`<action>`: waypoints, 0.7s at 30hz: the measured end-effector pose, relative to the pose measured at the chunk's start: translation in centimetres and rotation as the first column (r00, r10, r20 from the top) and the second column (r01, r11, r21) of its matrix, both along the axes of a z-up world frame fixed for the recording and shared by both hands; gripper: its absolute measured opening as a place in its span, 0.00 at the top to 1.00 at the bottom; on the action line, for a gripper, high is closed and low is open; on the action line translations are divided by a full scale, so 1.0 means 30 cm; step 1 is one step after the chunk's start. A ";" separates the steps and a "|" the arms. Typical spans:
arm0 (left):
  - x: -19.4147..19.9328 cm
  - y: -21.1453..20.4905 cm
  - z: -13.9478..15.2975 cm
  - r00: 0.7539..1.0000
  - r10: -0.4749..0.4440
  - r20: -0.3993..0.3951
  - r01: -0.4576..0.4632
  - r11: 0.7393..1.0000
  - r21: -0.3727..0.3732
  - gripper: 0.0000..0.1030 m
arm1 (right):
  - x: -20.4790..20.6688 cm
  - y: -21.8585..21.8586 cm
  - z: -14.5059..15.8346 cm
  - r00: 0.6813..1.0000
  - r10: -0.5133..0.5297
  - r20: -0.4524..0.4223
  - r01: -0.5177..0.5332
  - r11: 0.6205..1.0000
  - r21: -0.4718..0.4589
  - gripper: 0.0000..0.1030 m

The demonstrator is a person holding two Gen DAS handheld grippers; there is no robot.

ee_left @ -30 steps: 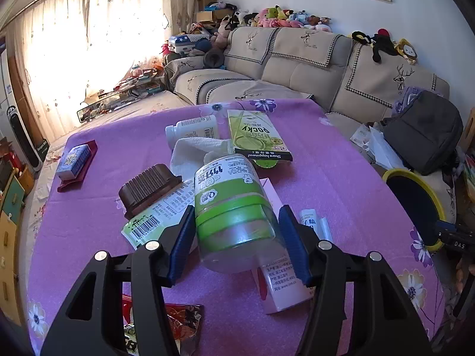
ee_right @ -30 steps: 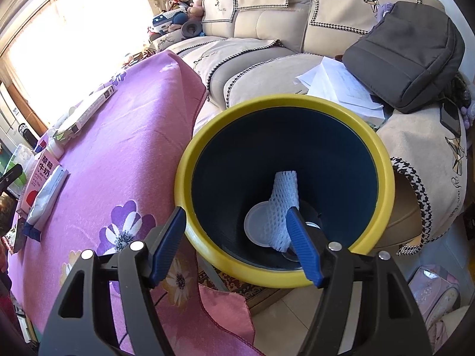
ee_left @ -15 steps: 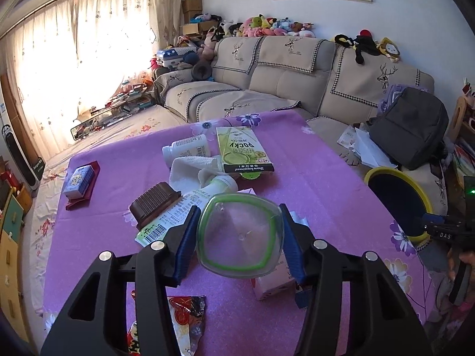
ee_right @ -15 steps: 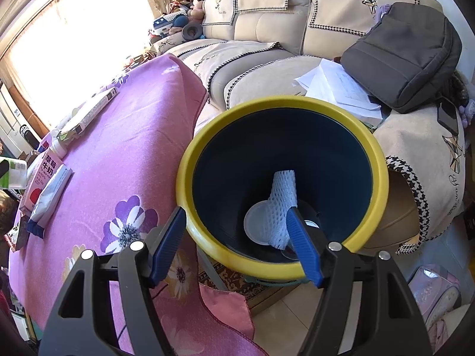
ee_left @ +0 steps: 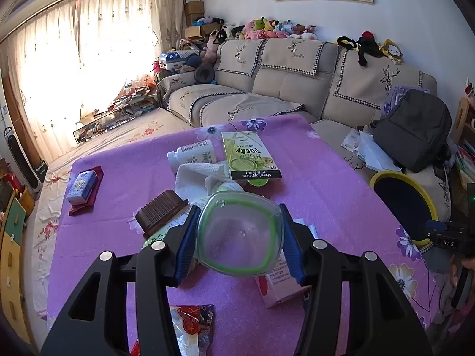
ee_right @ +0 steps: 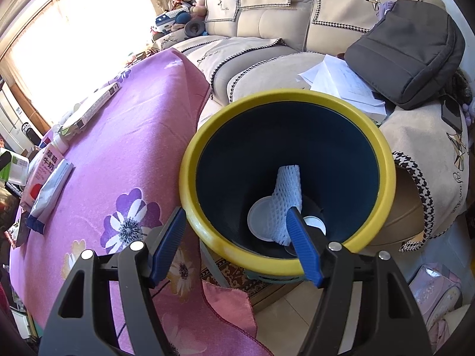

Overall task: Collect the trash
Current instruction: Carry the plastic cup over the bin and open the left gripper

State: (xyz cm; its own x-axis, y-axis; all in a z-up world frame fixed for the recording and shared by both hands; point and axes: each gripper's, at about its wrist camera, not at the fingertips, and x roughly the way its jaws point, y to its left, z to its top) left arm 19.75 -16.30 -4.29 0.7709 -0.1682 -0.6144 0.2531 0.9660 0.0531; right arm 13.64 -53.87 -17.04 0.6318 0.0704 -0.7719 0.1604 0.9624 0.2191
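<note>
Clear bottle (ee_left: 240, 235) clamped base-first between left gripper (ee_left: 239, 241) pads, lifted above purple tablecloth (ee_left: 320, 184). Beneath: brown cap (ee_left: 160, 212), napkin (ee_left: 197, 175), green box (ee_left: 248, 154), pink carton (ee_left: 279, 281). Right gripper (ee_right: 237, 246) spread wide, grasping nothing, over yellow-rimmed bin (ee_right: 190, 184) holding foam net (ee_right: 286, 195), beside sofa (ee_right: 267, 23).

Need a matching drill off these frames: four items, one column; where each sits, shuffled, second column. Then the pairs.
1. clear bottle
2. foam net
3. grey backpack
4. Pocky box

a. on the sofa
b. inside the yellow-rimmed bin
c. flat on the purple tablecloth
d. clamped in the left claw

Pairs: 1-d, 2-b, 3-a, 4-c
</note>
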 end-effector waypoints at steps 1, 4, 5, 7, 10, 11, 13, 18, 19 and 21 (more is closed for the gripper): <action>-0.001 0.001 0.011 1.000 -0.002 0.006 0.002 1.000 -0.002 0.50 | -0.002 -0.001 0.003 1.000 -0.001 0.002 0.001 1.000 0.000 0.35; -0.011 -0.006 0.047 1.000 -0.020 0.021 0.020 1.000 -0.005 0.50 | -0.009 -0.002 0.011 1.000 -0.003 0.009 0.003 1.000 -0.001 0.35; -0.016 -0.012 0.058 0.999 -0.031 0.023 0.031 0.999 -0.008 0.50 | -0.012 -0.002 0.014 1.000 -0.005 0.012 0.005 1.000 -0.001 0.35; -0.029 -0.034 0.086 0.998 -0.063 0.022 0.064 0.998 -0.019 0.50 | -0.021 -0.007 0.023 1.000 -0.009 0.021 0.009 1.000 -0.001 0.35; -0.049 -0.096 0.125 0.992 -0.126 0.025 0.127 0.991 -0.033 0.50 | -0.046 -0.023 0.045 0.999 -0.025 0.040 0.025 1.000 -0.004 0.35; -0.053 -0.122 0.136 0.989 -0.147 0.027 0.148 0.988 -0.037 0.50 | -0.058 -0.032 0.055 0.998 -0.033 0.048 0.033 0.999 -0.005 0.35; -0.060 -0.195 0.156 0.979 -0.200 0.031 0.201 0.979 -0.040 0.50 | -0.083 -0.050 0.076 0.997 -0.048 0.065 0.049 0.999 -0.007 0.36; -0.058 -0.420 0.164 0.938 -0.346 0.016 0.346 0.936 -0.063 0.50 | -0.144 -0.100 0.118 0.992 -0.086 0.092 0.088 0.996 -0.016 0.35; -0.054 -0.466 0.160 0.929 -0.371 0.010 0.371 0.926 -0.067 0.50 | -0.156 -0.112 0.124 0.991 -0.095 0.096 0.097 0.995 -0.016 0.35; -0.040 -0.574 0.141 0.904 -0.427 -0.012 0.425 0.902 -0.075 0.50 | -0.176 -0.136 0.132 0.988 -0.112 0.103 0.114 0.993 -0.013 0.35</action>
